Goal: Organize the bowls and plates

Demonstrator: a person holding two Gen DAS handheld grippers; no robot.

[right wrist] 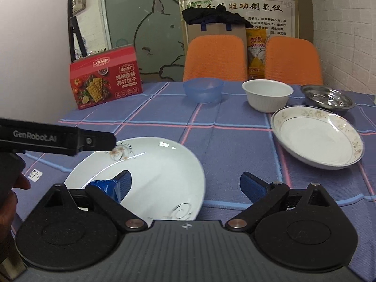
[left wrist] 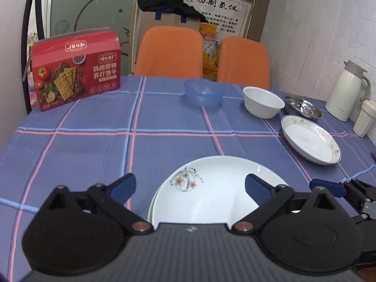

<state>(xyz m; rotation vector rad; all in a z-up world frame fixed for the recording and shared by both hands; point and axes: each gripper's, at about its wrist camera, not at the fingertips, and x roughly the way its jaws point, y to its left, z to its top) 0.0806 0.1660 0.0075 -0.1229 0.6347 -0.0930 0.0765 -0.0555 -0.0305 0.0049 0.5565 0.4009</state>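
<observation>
Hovering spread wide: left gripper (left wrist: 190, 188) and right gripper (right wrist: 185, 184), gripping nothing, flanking the flower-painted plate (right wrist: 150, 164) lying below on the plaid tablecloth (right wrist: 230, 141); gold-rimmed plate (right wrist: 315, 136) sitting ahead-right.

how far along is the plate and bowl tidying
Early. Done: the flower plate seems to sit on another plate. In hand: nothing; left gripper and right gripper are open. Left: gold-rim plate, white bowl, blue bowl, steel dish lie separate.
</observation>
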